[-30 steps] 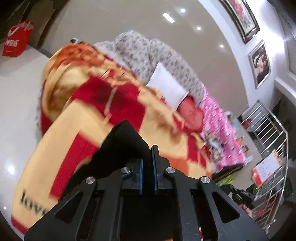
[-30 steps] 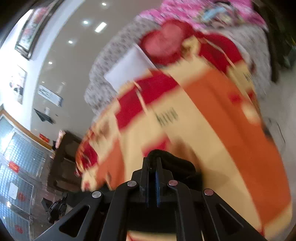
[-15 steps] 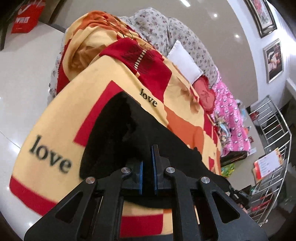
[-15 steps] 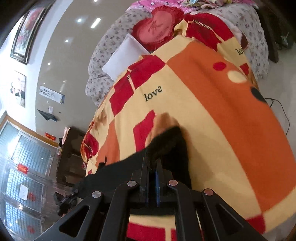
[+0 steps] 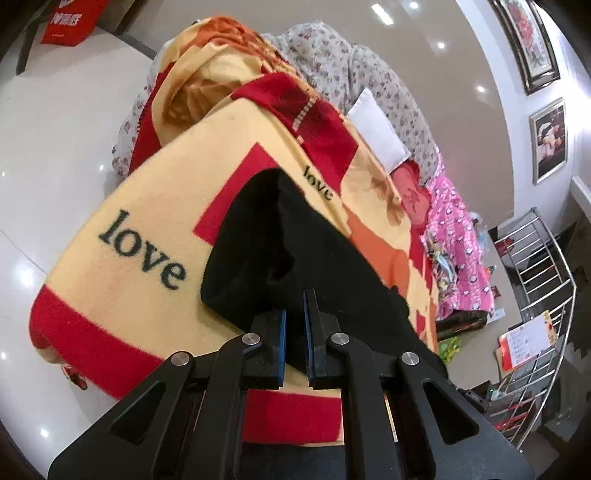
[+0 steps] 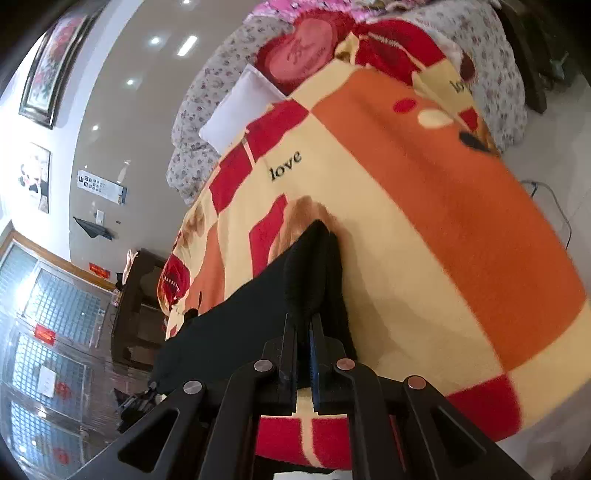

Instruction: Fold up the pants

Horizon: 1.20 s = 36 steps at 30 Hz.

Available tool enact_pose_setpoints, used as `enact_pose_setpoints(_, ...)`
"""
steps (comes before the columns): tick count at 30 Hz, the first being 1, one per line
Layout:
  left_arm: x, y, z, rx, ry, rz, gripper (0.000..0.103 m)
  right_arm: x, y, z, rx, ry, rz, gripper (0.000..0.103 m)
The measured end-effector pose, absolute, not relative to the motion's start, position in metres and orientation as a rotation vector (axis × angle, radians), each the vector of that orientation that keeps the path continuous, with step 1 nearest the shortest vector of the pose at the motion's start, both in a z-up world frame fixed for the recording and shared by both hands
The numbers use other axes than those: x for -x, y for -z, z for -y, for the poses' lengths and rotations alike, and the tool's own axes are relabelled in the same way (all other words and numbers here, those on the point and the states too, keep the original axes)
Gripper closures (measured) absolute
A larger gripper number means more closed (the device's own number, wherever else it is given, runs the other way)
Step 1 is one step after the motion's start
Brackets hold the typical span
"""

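Pinching black cloth between its blue-lined jaws, the left hand-held gripper (image 5: 294,325) was clamped on the near edge of the black pants (image 5: 280,243), its jaws almost together with only the fabric between them. The right hand-held gripper (image 6: 303,343) was likewise closed tight on a bunched fold of the pants (image 6: 258,314). The pants lay on the yellow, red and orange blanket (image 5: 122,280) that covered the bed, near its foot end.

The left wrist view showed the garment spread as a broad dark shape over the word "love" area of the blanket, with a white pillow (image 5: 376,129), a pink quilt (image 5: 458,251) and a metal railing (image 5: 543,295) off to the right, and a red bag (image 5: 74,20) on the floor at top left. The right wrist view showed the pants running away leftward as a long band, a red heart-shaped cushion (image 6: 303,51) at the head of the bed, a glass-block wall (image 6: 40,314) and a dark cabinet (image 6: 136,306).
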State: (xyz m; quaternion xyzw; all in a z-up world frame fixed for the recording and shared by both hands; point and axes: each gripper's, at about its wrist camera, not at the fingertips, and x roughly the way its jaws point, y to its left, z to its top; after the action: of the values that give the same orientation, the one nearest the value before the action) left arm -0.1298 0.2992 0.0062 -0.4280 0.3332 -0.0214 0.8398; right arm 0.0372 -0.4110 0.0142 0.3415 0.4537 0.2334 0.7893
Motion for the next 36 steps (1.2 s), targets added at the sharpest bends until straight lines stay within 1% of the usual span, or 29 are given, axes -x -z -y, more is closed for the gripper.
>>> enact_pose_setpoints(2,0.131,-0.007,-0.301,0.886,0.035,-0.692,0.097,-0.036,-0.015,0.418,-0.73,-0.467,-0.961,0.098)
enact_pose_setpoints(5,0.124,0.015,-0.306,0.907,0.003,-0.757,0.097,-0.038,-0.001,0.433,-0.736,-0.4,-0.982,0.098)
enact_pose_setpoints(7,0.125,0.017,-0.304,0.888,0.001,-0.751,0.097,-0.035,0.003,0.439,-0.737,-0.372,-0.976,0.098)
enact_pose_setpoints(9,0.128,0.007,-0.301,0.842,-0.02,-0.728,0.096,-0.026,-0.012,0.437,-0.657,-0.344,-0.915,0.098)
enact_pose_setpoints(10,0.129,0.001,-0.301,0.805,-0.046,-0.713,0.094,-0.022,-0.02,0.434,-0.614,-0.326,-0.88,0.098)
enact_pose_setpoints(13,0.137,-0.019,-0.297,0.646,-0.219,-0.653,0.093,-0.011,-0.053,0.416,-0.44,-0.315,-0.763,0.098)
enact_pose_setpoints(15,0.144,-0.032,-0.287,0.559,-0.297,-0.596,0.093,-0.006,-0.076,0.386,-0.316,-0.371,-0.711,0.098)
enact_pose_setpoints(17,0.142,-0.035,-0.272,0.529,-0.254,-0.574,0.093,-0.004,-0.093,0.344,-0.189,-0.461,-0.691,0.098)
enact_pose_setpoints(20,0.125,-0.028,-0.23,0.427,-0.133,-0.604,0.093,-0.002,-0.103,0.249,0.01,-0.662,-0.725,0.097)
enact_pose_setpoints(23,0.113,-0.009,-0.198,0.372,-0.053,-0.666,0.093,0.006,-0.083,0.142,0.171,-0.803,-0.768,0.097)
enact_pose_setpoints(27,0.113,0.004,-0.171,0.22,-0.044,-0.701,0.092,0.019,-0.039,0.053,0.279,-0.847,-0.782,0.097)
enact_pose_setpoints(28,0.116,0.005,-0.17,0.211,-0.042,-0.691,0.091,0.022,-0.026,0.043,0.3,-0.829,-0.817,0.096)
enact_pose_setpoints(31,0.122,0.003,-0.175,0.211,-0.03,-0.69,0.09,0.043,-0.015,0.054,0.22,-0.826,-0.756,0.094)
enact_pose_setpoints(33,0.12,-0.005,-0.173,0.217,-0.048,-0.698,0.09,0.047,-0.014,0.065,0.206,-0.857,-0.753,0.094)
enact_pose_setpoints(35,0.118,-0.015,-0.162,0.214,-0.019,-0.668,0.09,0.038,-0.019,0.071,0.164,-0.869,-0.804,0.094)
enact_pose_setpoints(36,0.116,-0.02,-0.154,0.215,0.017,-0.651,0.09,0.035,-0.024,0.07,0.149,-0.852,-0.799,0.094)
